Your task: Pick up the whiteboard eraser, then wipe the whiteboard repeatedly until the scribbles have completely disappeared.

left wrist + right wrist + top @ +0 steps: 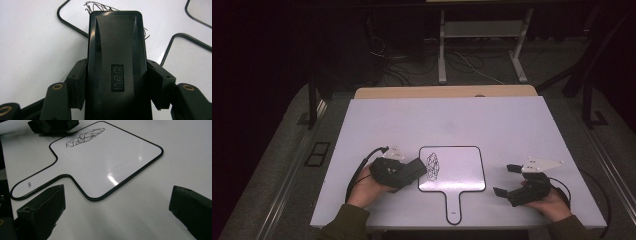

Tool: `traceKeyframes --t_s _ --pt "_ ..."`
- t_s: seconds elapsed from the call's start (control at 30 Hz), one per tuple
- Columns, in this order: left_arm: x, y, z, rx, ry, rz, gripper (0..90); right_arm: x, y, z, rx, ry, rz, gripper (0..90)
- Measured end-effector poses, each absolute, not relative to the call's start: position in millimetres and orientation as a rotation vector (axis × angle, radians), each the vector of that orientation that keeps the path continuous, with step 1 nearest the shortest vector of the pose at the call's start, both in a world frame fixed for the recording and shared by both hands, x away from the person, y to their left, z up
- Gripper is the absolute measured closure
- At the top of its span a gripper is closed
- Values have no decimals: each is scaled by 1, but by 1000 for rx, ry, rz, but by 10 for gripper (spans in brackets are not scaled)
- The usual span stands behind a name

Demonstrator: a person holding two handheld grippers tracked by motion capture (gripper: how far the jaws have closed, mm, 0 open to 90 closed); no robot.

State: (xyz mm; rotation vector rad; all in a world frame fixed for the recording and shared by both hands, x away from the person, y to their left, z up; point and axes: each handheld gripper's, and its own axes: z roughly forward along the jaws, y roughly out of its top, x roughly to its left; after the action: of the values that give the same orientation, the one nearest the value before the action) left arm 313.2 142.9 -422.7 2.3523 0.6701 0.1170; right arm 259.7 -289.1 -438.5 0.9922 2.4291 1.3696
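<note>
L gripper (414, 170) is clenched on a black eraser (116, 62), logo side up, its front end at the scribble (433, 166) on the paddle whiteboard (462, 170), centre-low in the high view. The board lies flat, handle toward the bottom edge. Step, I judge: wipe just starting, scribble seems intact. Next move prob needs the eraser pressed flat and swept right across the marks, w/ enough pressure, w/o shoving the board.

R gripper (507, 181) sits lower right, jaws wide apart, nothing between them, beside the board; could pin it if it slides.

Surface: glossy white table (512, 125), glare spot on it. Room dark; cables and a metal frame (482, 45) on the floor at top centre.
</note>
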Motion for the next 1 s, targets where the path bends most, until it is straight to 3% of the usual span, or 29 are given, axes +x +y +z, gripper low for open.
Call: traceKeyframes --t_s 1.0 --pt "338 119 -390 2258 670 161 387 258 -291 -438 998 2415 1372 0"
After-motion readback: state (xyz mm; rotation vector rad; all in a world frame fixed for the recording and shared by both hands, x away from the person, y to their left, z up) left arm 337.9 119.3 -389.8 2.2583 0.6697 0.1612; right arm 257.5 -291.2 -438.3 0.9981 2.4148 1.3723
